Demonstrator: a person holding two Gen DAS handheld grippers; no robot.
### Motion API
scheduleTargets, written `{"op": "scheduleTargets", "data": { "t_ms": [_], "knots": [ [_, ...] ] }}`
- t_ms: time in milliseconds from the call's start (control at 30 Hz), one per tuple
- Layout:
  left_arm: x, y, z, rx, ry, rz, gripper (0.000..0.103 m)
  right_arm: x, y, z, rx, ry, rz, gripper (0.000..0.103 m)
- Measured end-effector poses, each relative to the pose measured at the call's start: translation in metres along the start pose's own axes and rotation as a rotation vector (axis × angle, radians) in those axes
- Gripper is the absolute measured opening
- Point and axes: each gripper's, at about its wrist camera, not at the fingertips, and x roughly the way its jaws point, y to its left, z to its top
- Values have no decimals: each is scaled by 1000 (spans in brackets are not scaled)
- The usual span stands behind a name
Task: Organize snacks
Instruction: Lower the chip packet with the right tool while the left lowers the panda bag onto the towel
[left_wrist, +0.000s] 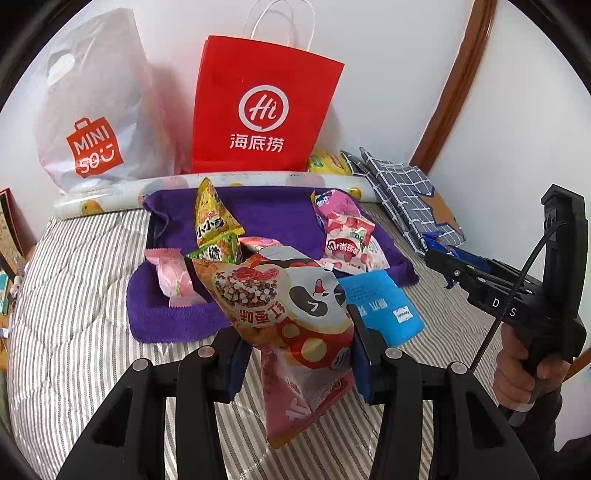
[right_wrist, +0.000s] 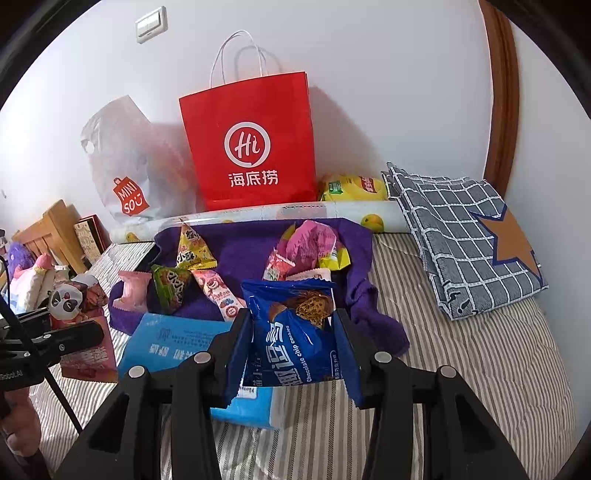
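My left tool (left_wrist: 299, 354) pinches the light, crinkly panda snack bag (left_wrist: 291, 317) by its soft middle above the bed (left_wrist: 74, 332), my right tool (right_wrist: 291, 350) clamps the slippery blue cookie pack (right_wrist: 295, 332), both likely crushable if squeezed harder.

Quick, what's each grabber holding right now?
Left gripper: closed on the pink panda snack bag.
Right gripper: closed on the blue chocolate chip cookie pack.
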Motion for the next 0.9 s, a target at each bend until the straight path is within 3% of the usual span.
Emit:
{"op": "scheduleTargets", "data": {
  "t_ms": [900],
  "knots": [
    [6, -3, 29, 20, -15, -3, 47, 5, -3, 43, 6, -42, 15, 42]
  ]
}}
